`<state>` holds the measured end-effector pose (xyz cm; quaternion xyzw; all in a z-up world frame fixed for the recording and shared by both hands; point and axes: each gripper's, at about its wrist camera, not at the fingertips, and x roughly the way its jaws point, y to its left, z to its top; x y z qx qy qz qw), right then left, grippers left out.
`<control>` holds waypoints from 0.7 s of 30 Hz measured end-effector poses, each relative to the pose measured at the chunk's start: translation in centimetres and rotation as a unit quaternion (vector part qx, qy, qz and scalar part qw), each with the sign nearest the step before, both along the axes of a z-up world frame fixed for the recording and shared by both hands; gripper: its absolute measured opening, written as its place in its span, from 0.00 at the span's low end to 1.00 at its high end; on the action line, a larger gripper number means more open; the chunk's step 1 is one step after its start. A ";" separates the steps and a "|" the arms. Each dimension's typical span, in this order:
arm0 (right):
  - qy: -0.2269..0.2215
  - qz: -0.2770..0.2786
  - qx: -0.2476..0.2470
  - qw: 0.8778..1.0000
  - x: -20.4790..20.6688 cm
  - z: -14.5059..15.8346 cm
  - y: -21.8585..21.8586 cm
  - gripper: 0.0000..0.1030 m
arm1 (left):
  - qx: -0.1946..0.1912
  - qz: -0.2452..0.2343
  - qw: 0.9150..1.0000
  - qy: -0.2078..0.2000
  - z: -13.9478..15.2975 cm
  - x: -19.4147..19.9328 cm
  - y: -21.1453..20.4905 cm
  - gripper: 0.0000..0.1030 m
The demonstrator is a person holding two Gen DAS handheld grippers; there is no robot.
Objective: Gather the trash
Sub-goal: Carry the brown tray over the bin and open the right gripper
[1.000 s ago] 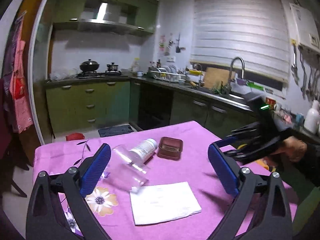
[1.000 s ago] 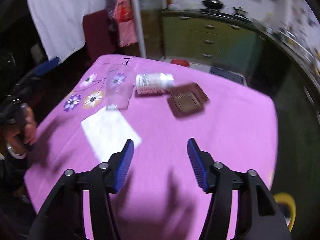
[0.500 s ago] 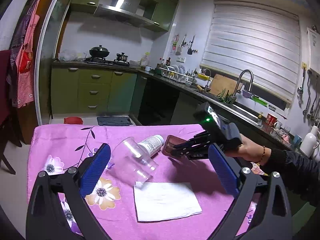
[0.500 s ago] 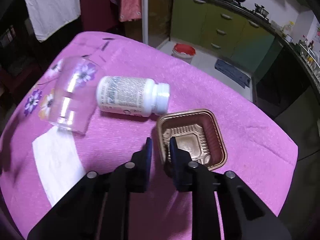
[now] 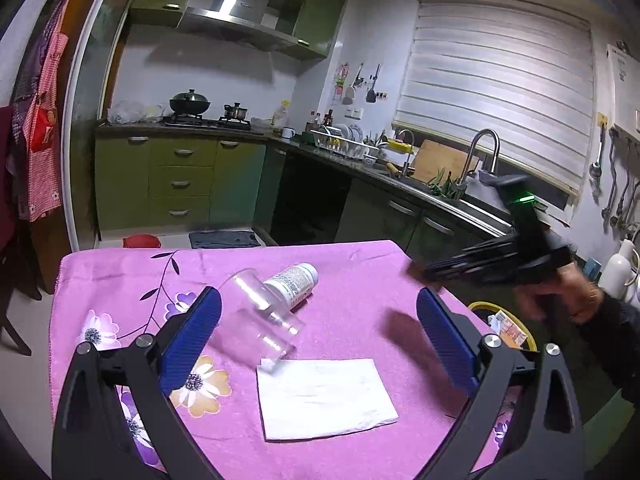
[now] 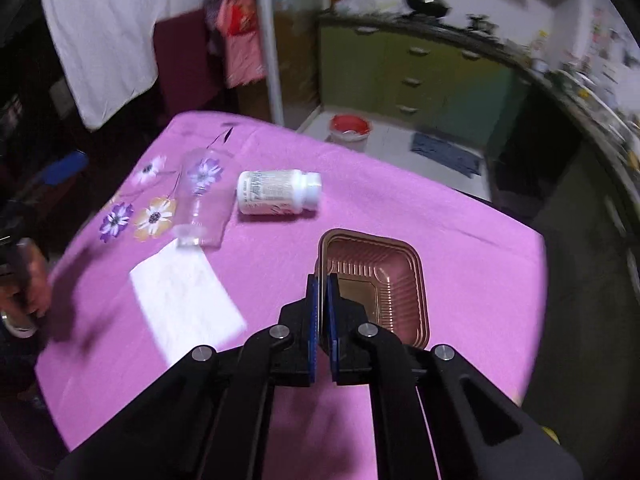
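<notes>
Kitchen with green cabinets (image 5: 180, 184), window blind (image 5: 500, 92) and sink faucet (image 5: 482, 152) behind; pink flowered tablecloth (image 5: 352, 300) over table in foreground.

Left gripper (image 5: 318, 338), from its own camera: blue pads spread wide, nothing between them, poised above near edge of cloth.

Right gripper (image 6: 323, 312): jaws just closed, pads pinched on near-left rim of brown plastic tray (image 6: 380, 280); tray lifted clear of cloth, hanging tilted from pads. In left wrist view, right gripper blurred at right beyond table edge, held by hand (image 5: 560, 300) in dark sleeve; tray not discernible there.

Remaining on cloth: clear plastic cup (image 5: 260, 320) on its side, base touching far-left corner of white napkin (image 5: 324, 380); white pill bottle (image 5: 294, 280) on its side, just beside cup, cap pointing away from it; napkin flat, nearest left gripper.

Yellow-rimmed bin (image 5: 504, 324) beside table at right, below right gripper, with some paper inside. Red-rimmed bucket (image 6: 350, 132) on floor beyond far edge of table.
</notes>
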<state>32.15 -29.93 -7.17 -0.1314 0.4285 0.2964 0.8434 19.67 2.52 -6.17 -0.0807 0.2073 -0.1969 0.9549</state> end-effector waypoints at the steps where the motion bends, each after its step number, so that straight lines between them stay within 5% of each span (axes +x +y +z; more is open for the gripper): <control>1: -0.002 -0.010 0.005 1.000 -0.8 0.9 -1.5 0.05 | 0.001 -0.001 1.000 -0.001 0.0 -0.1 -0.1 0.91; 10: -0.014 -0.136 -0.022 0.990 -9.2 5.6 -15.8 0.05 | 0.019 -0.017 1.000 0.003 -0.5 0.0 -1.5 0.91; 21: 0.072 -0.257 -0.084 0.960 -8.8 -3.5 -27.1 0.05 | 0.041 -0.028 0.999 0.007 -1.1 0.1 -2.9 0.91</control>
